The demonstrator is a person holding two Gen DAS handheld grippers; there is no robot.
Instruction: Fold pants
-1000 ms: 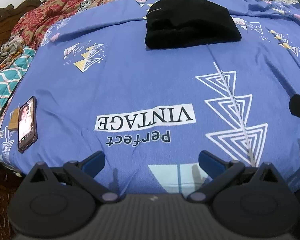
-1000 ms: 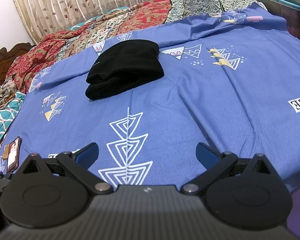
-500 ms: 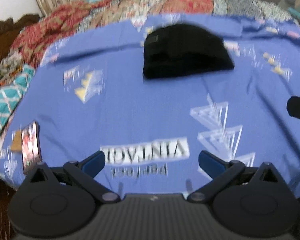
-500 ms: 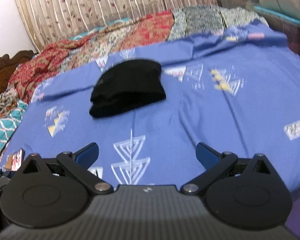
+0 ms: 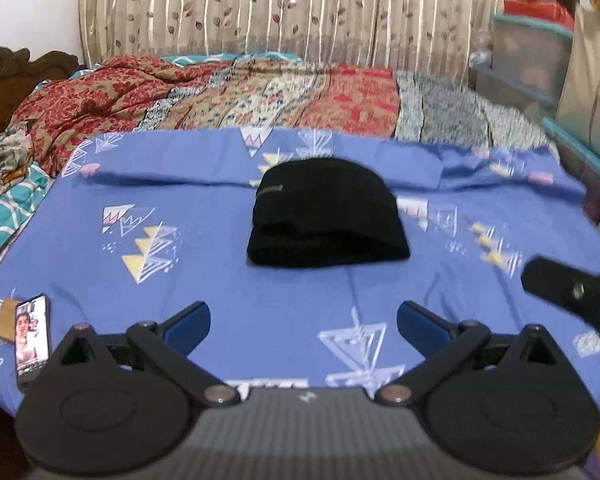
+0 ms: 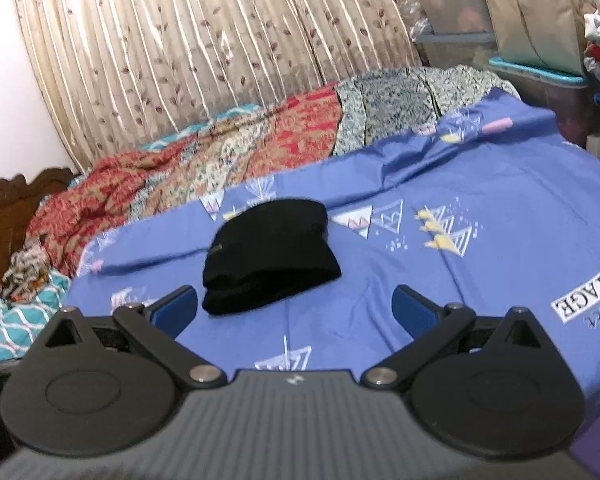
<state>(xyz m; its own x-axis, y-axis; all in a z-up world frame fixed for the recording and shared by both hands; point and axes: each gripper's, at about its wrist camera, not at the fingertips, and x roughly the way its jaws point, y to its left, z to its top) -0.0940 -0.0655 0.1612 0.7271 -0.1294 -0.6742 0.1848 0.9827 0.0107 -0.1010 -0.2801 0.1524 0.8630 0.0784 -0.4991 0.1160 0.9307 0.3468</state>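
Jaws on both grippers, left (image 5: pixel 303 322) and right (image 6: pixel 294 304), stood apart, empty. Pants (image 5: pixel 327 216) lay folded mid-bed (image 5: pixel 260 292), far of both. Likely soft, light, floppy; best gripped at the near folded edge.
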